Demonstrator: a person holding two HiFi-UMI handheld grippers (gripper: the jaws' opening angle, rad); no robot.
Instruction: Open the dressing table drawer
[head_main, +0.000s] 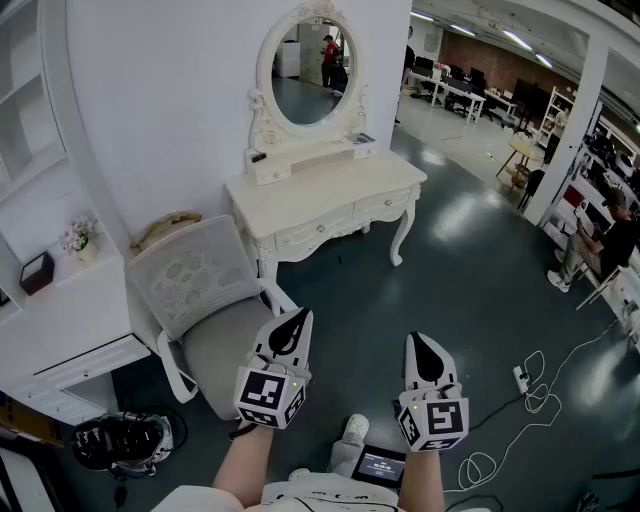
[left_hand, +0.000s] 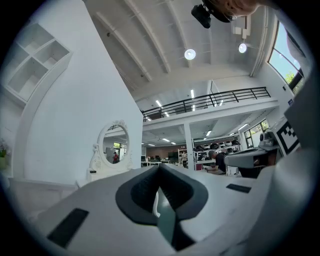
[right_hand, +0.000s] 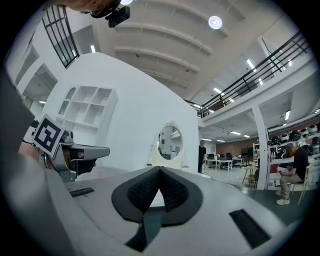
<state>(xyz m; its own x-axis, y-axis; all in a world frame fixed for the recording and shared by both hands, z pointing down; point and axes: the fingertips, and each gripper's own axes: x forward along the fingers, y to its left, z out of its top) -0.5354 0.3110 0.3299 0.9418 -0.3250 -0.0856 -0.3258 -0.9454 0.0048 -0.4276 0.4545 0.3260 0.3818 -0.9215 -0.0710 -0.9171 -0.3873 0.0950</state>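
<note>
We see the table (head_main: 335, 190) standing against the white wall, well ahead of both claws: cream white, with a carved apron, curved legs and an oval mirror (head_main: 308, 68) in an ornate frame rising from its back edge. Its top is nearly bare, with only small dark things by the mirror's base. The drawer (head_main: 318, 233) lies in the front apron under the top and sits flush, shut; a second front shows further right along the same apron. A grey padded chair (head_main: 200, 295) stands in front of the table's left end, between it and us. The left claw (head_main: 298, 322) is held level in the air over the chair's seat edge, apart from the table, and in its own view its jaws are pressed together at the tips with nothing between them. The right claw (head_main: 424, 345) is level beside it over the dark floor, also clear of everything, its jaws closed tip to tip and empty. In both gripper views the mirror stands small and far beyond the tips.
</note>
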